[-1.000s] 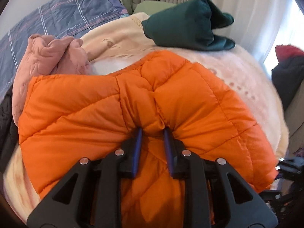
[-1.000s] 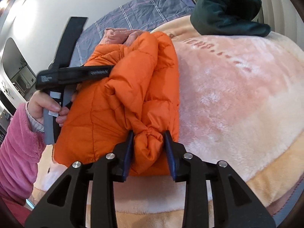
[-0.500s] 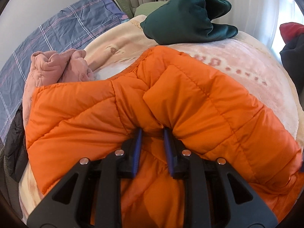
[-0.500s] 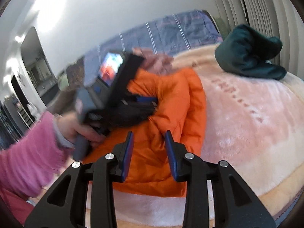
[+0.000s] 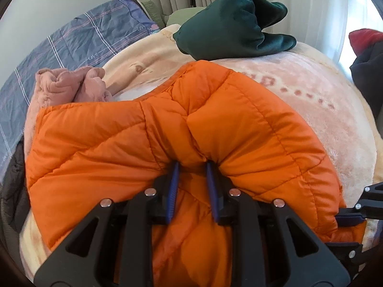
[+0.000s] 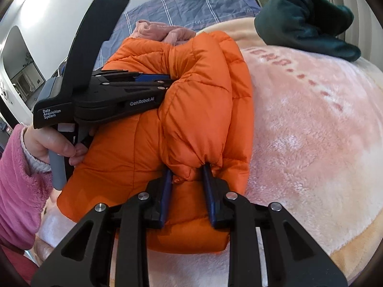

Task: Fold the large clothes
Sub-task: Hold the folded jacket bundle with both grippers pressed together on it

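bed: covered by a fluffy pink-and-cream blanket (image 6: 311, 143) with a row of reddish letters and dots
orange jacket (image 5: 167, 143): puffy, bunched up on the blanket, near its front edge
green garment (image 5: 234, 24): dark, heaped on the blanket beyond the jacket, well apart from it
pink garment (image 5: 69, 83): crumpled, touching the jacket's far left corner
plaid sheet (image 5: 71, 47): blue-grey, left of the blanket, past the pink garment

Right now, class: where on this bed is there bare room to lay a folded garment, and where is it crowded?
Free: the pink blanket between the orange jacket and the dark green garment, down to the blanket's near edge. Crowded: the jacket's other side, where the pink garment lies against it beside the plaid bedding, and both claws grip the jacket.
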